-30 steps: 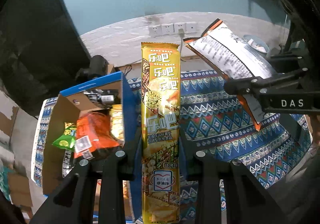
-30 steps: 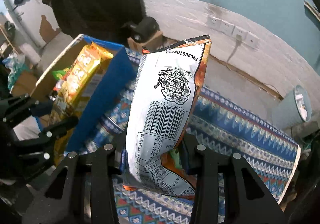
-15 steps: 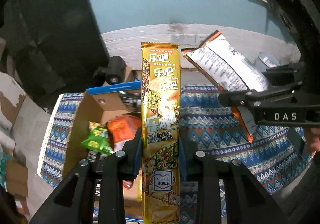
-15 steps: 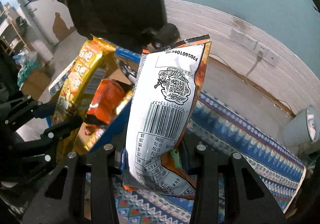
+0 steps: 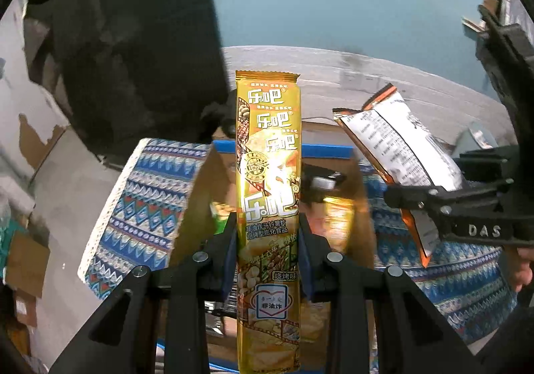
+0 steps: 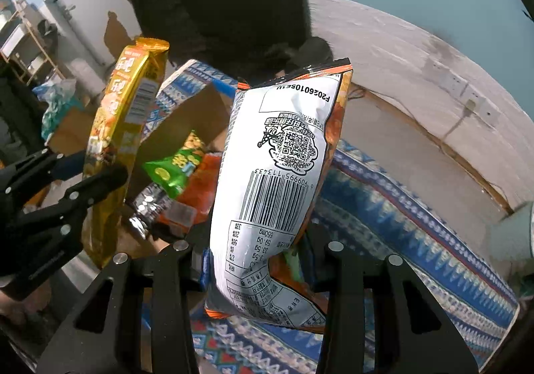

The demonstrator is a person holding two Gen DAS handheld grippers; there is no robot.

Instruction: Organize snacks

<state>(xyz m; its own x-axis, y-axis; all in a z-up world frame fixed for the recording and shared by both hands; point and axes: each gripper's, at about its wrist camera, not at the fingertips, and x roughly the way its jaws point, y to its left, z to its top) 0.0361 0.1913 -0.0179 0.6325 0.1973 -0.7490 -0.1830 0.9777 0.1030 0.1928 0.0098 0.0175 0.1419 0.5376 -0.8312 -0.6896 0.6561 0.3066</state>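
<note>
My left gripper [image 5: 267, 230] is shut on a tall golden chip packet [image 5: 267, 194], held upright over the open cardboard box [image 5: 353, 180]. In the right wrist view the same golden packet [image 6: 123, 127] stands at the left in the left gripper [image 6: 96, 173]. My right gripper [image 6: 257, 240] is shut on a white and orange snack bag [image 6: 277, 180], barcode side toward the camera. That bag [image 5: 397, 153] hangs to the right of the box in the left wrist view, in the right gripper [image 5: 424, 200]. Inside the box [image 6: 187, 120] lie a green packet [image 6: 173, 167] and an orange packet [image 6: 200, 187].
The box stands on a blue patterned cloth [image 6: 400, 214] that covers the table. A dark chair back [image 5: 133, 50] rises behind the box. Wall sockets [image 6: 464, 90] sit on the white ledge below the blue wall. A pale bin [image 6: 514, 237] stands at the right.
Both grippers have moved left with their packets. The box has slid from the left of the left wrist view to behind the golden packet, and its inside now shows in the right wrist view.
</note>
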